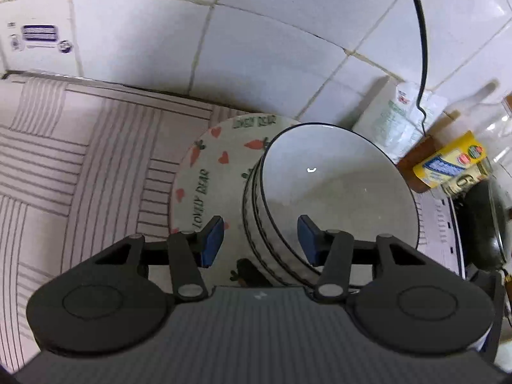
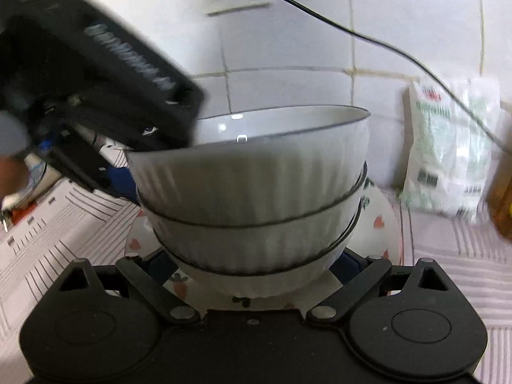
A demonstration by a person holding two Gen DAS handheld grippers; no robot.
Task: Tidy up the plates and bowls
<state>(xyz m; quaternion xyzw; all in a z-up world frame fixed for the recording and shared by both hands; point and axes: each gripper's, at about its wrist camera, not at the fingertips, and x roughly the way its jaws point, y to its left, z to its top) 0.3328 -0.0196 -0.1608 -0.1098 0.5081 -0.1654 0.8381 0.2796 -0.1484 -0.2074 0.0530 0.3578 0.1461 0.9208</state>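
Three white ribbed bowls (image 1: pixel 326 192) with dark rims sit nested on a plate (image 1: pixel 198 172) printed with carrots, hearts and "LOVELY BEAR". My left gripper (image 1: pixel 260 240) is open and straddles the stack's near wall: one blue pad (image 1: pixel 212 240) hangs outside over the plate, the other inside the top bowl. Neither pad visibly touches the wall. In the right wrist view the bowl stack (image 2: pixel 252 192) fills the middle and leans slightly. My right gripper (image 2: pixel 252 262) stands spread wide on either side of the bottom bowl, its pads mostly hidden behind it. The left gripper's black housing (image 2: pixel 105 64) reaches in from the upper left.
A striped cloth (image 1: pixel 64 160) covers the counter below a white tiled wall. A white and green bag (image 2: pixel 448 153), a yellow-labelled jar (image 1: pixel 451 163), an amber bottle (image 2: pixel 502 192) and a dark pan (image 1: pixel 486 224) crowd the right side. A black cable (image 2: pixel 352 32) hangs across the wall.
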